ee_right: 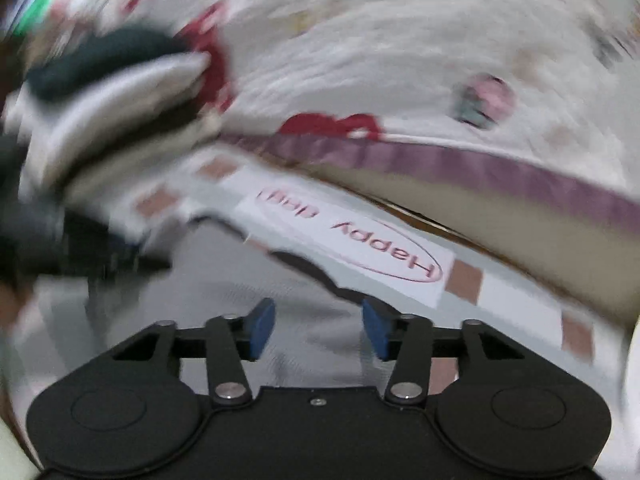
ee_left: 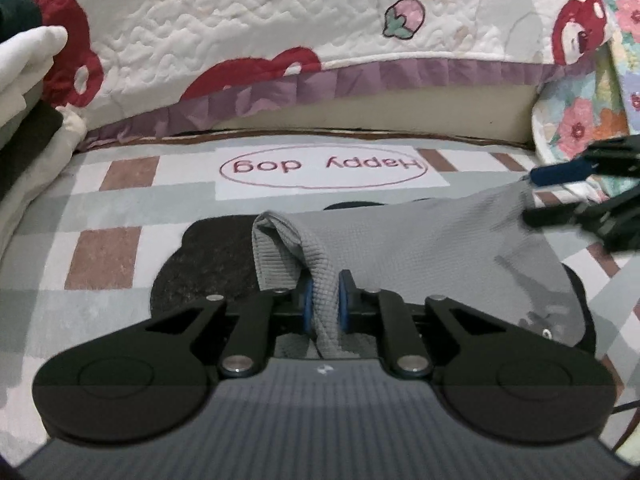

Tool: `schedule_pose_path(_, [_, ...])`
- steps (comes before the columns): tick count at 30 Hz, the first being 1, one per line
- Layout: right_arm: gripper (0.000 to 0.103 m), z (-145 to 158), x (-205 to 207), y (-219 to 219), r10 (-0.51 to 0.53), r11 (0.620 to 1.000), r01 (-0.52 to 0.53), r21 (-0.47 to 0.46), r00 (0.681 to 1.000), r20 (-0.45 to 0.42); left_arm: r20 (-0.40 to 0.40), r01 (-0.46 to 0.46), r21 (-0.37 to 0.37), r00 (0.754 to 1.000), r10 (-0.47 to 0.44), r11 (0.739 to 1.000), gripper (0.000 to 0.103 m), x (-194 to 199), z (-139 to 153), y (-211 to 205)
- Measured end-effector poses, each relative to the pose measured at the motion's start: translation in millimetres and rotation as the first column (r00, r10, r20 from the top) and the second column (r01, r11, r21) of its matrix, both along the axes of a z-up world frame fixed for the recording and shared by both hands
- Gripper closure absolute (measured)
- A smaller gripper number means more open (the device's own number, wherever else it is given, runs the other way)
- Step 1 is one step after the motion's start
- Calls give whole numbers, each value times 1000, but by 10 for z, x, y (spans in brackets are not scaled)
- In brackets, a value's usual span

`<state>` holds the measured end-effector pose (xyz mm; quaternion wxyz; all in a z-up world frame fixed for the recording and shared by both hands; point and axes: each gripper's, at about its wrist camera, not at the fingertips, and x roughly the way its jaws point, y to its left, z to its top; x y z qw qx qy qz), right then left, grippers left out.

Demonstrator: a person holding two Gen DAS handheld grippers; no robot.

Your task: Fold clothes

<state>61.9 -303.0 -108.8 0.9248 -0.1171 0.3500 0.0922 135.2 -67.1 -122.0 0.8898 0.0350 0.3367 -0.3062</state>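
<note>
The left gripper (ee_left: pixel 325 300) is clamped on a bunched edge of the grey garment (ee_left: pixel 420 248), which lies mid-mat (ee_left: pixel 100 248) below the "Happy dog" print (ee_left: pixel 323 166). The right gripper (ee_right: pixel 318 330) stands apart, empty. It should pinch the far corner cleanly, then both lift evenly to keep the fold straight.

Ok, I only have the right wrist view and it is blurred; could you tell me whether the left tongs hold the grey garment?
Observer: Yes, the left tongs are shut on a bunched fold of the grey garment.
Operator: Thank you; where do my right tongs stand?
Observer: The right tongs are open at the garment's right-hand corner in the left wrist view, pads not pressing it.
Operator: Any marking on the cloth?
Observer: A small dark print near its lower right edge.
</note>
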Motion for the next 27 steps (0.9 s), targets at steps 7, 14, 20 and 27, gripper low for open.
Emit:
schedule_pose_path(7, [33,-261,204,-715,-310,875,355,330,933,-184,-28,0,41,1000,1,999,91,-8,-14,16])
schedule_pose_path(14, [94,-247,134,-995,-235,779,274,563,961,-143,97,-31,-54,995,37,998,89,-143,232,83])
schedule_pose_path(20, [95,-374,298,-1069,-279,787,355,504,934,-222,148,42,-114,989,-25,993,78,-328,401,50])
schedule_pose_path(27, [93,-485,261,-1091,-266,816,321,480,947,-182,1,33,11,999,-33,999,62,-107,-55,-120])
